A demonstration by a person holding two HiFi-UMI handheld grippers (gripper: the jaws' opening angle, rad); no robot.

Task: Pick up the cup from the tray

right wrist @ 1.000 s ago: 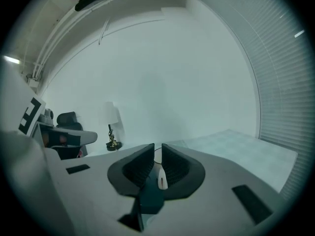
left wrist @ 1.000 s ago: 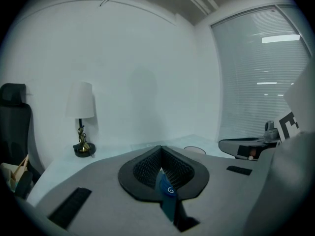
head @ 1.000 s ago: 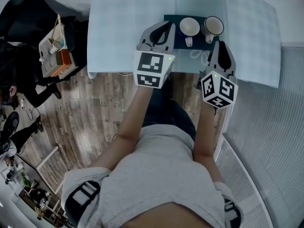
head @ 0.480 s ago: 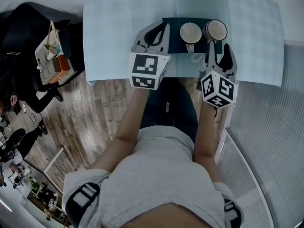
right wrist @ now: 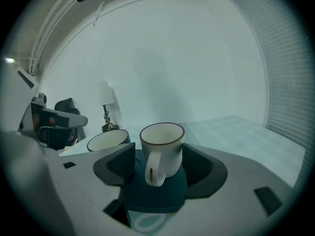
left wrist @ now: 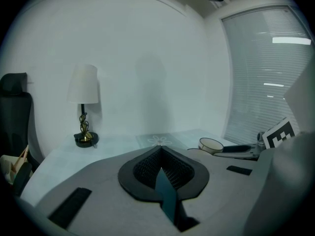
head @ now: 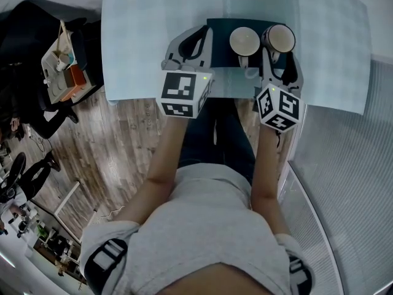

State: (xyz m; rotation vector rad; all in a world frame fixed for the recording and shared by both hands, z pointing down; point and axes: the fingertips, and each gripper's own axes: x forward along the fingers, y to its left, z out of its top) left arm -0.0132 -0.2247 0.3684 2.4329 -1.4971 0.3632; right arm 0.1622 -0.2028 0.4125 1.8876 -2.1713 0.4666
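One cup (right wrist: pixel 162 146) on the tray (head: pixel 220 35) stands between just-opening right tongs (head: pixel 279 59).

Dim, bluish light; heavy fisheye vignetting at edges.

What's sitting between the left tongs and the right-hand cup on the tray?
Another white cup on the tray separates the left tongs from the right-hand cup, as the head view shows.

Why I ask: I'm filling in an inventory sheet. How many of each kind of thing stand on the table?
Cups: 2 (left cup, right cup)
Tray: 1
Lamp: 1
Total: 4
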